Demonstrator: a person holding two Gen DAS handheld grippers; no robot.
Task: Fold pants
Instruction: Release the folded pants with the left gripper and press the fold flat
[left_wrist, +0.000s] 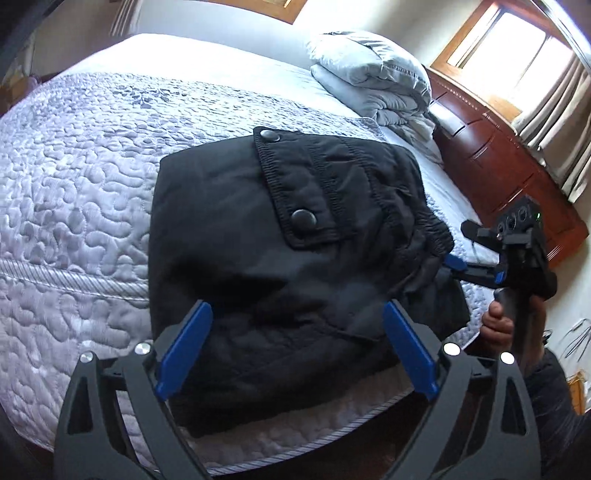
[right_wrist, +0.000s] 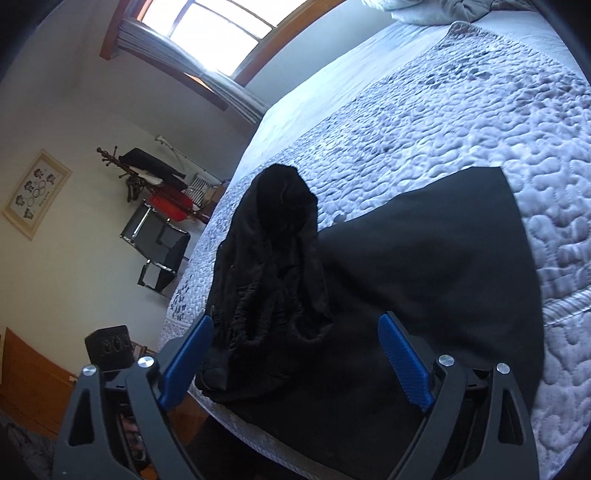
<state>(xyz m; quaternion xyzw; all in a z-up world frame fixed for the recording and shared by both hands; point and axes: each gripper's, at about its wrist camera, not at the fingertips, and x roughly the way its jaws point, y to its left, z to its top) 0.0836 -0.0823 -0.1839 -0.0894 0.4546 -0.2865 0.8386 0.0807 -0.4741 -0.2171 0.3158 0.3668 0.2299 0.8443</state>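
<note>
Black pants (left_wrist: 266, 236) lie folded into a compact bundle on the quilted bed (left_wrist: 74, 177), a snap-button pocket flap (left_wrist: 295, 184) on top. My left gripper (left_wrist: 297, 314) is open, its blue fingers (left_wrist: 184, 347) hovering over the bundle's near edge. My right gripper (left_wrist: 458, 258) shows at the bundle's right side, held by a hand. In the right wrist view the right gripper (right_wrist: 295, 325) is open over the pants (right_wrist: 424, 266), above the bunched elastic waistband (right_wrist: 273, 258).
A folded grey duvet (left_wrist: 373, 74) sits at the head of the bed. A dark wooden dresser (left_wrist: 509, 162) stands beside the bed under a window (left_wrist: 498, 40). In the right wrist view there is a chair (right_wrist: 159, 251) and a coat stand (right_wrist: 147, 173) by the wall.
</note>
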